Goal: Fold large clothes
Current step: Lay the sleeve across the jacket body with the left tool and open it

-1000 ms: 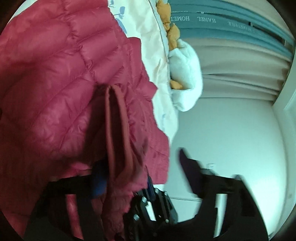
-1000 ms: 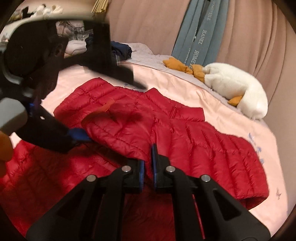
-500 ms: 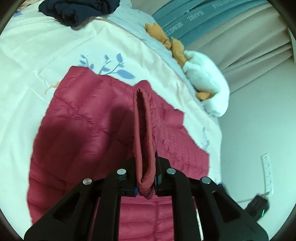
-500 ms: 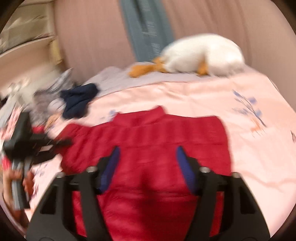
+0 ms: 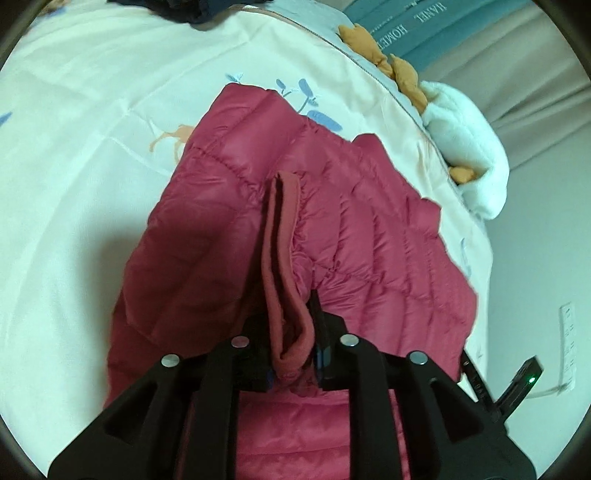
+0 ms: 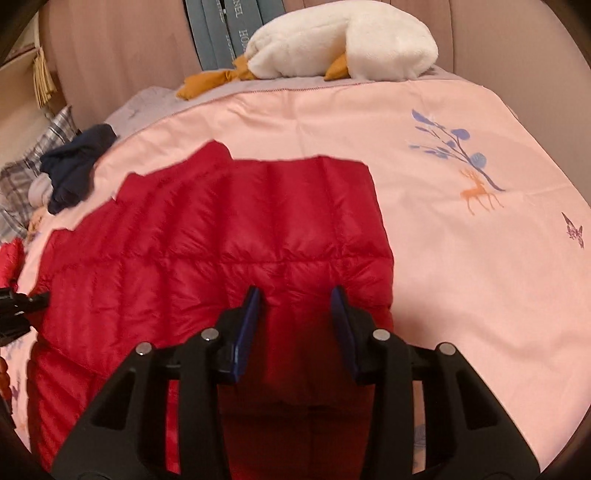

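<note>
Red quilted jacket (image 6: 221, 236): spread flat on the pink bedspread (image 6: 461, 258), filling the centre and lower left of the right wrist view.
Left view only: a ribbed cuff (image 5: 286, 280) standing up as a folded band mid-frame, and a wall socket (image 5: 567, 332) at the right edge.
Right view only: a printed deer and branch (image 6: 476, 184) at the right, a plaid cloth (image 6: 22, 173) at the upper left.
Left gripper (image 5: 291, 354): low centre of its frame, pointing up-frame over the jacket; jaws pressed close on the cuff's lower end, pinching it from both sides.
Right gripper (image 6: 295, 321): low centre of its frame, aimed up-frame across the jacket; jaws parted wide with blue pads, holding nothing. Whether the tips touch the fabric beneath cannot be told.
Mid distance: a dark blue garment (image 6: 74, 166) bunched on the bedspread beyond the jacket, left of centre.
Far: a white plush goose (image 6: 343, 48) with orange feet along the bed's far edge, teal lettered curtain bands (image 6: 218, 33) behind it.
</note>
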The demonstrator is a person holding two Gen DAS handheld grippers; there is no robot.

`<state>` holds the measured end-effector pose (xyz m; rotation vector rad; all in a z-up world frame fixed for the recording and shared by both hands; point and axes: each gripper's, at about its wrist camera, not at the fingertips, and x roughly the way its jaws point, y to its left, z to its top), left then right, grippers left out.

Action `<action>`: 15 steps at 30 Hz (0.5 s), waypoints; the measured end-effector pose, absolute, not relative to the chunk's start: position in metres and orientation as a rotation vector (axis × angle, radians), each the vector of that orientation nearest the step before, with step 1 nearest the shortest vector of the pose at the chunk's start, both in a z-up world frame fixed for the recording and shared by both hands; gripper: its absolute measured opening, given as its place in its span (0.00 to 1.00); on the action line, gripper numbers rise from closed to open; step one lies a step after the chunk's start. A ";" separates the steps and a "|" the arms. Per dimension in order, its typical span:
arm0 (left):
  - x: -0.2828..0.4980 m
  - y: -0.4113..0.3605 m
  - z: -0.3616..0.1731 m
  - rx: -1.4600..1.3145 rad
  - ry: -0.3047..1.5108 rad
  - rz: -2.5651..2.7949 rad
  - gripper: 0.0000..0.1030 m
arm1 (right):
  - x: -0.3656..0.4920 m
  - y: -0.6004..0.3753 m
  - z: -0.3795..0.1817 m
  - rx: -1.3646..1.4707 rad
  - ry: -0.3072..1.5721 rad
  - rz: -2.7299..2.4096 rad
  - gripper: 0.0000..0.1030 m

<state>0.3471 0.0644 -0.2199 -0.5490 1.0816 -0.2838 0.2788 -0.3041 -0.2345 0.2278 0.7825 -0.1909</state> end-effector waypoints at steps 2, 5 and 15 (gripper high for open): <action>0.345 0.070 -0.221 -0.551 1.085 -0.279 0.19 | 0.278 -0.305 -0.236 0.207 0.794 -0.201 0.39; 0.339 0.078 -0.216 -0.527 1.084 -0.255 0.26 | 0.274 -0.312 -0.233 0.194 0.819 -0.234 0.40; 0.313 0.093 -0.164 -0.380 0.976 -0.213 0.55 | 0.248 -0.310 -0.188 0.165 0.707 -0.196 0.55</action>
